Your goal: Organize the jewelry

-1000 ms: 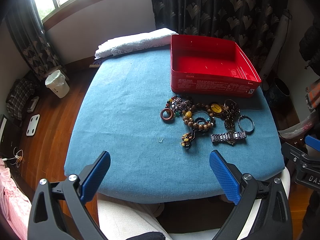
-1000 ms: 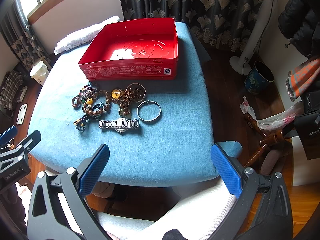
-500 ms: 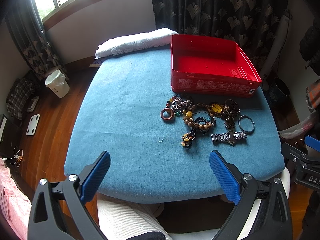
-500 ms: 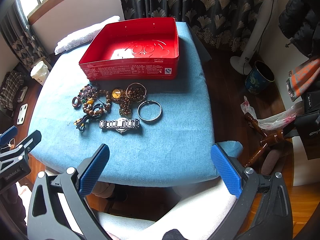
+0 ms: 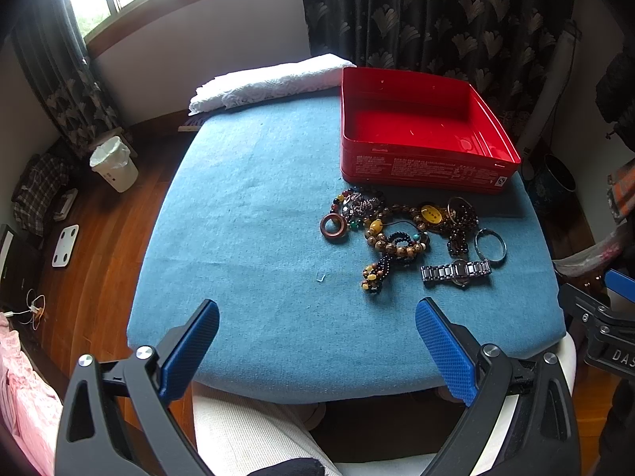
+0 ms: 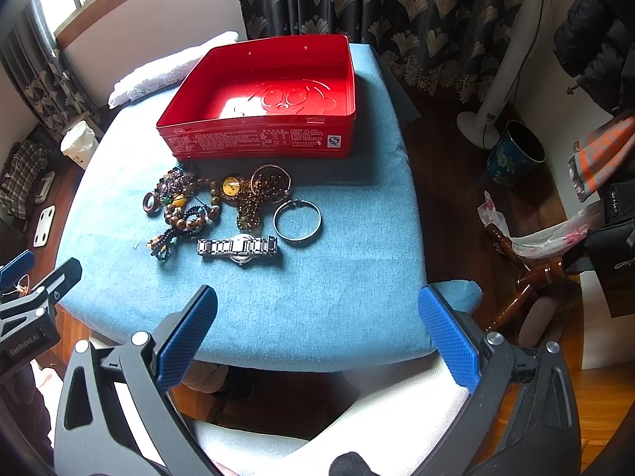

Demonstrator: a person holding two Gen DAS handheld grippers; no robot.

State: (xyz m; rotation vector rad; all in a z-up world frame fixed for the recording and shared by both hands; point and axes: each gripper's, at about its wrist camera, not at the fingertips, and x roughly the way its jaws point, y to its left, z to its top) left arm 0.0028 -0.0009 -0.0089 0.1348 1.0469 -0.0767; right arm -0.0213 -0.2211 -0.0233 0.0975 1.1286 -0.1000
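Blue-clothed table [image 5: 254, 206] by a curtained window, an empty red tin [image 6: 274, 79] at its far side and loose jewelry heaped just in front of the tin.

Both grippers hover at the near edge of the table, jaws spread wide and holding nothing: the left gripper [image 5: 317, 341] sits left of the heap, the right gripper [image 6: 317, 329] almost straight behind it. Nearest the jaws lies a steel watch [image 6: 237, 246], flat, its band running left to right across the right gripper's line of reach, with a silver bangle [image 6: 297, 223] just beside its right end and beaded bracelets [image 6: 186, 218] tangled to its left. The right gripper looks the nearer, and would probably close across the band's short width before lifting it forward into the tin.
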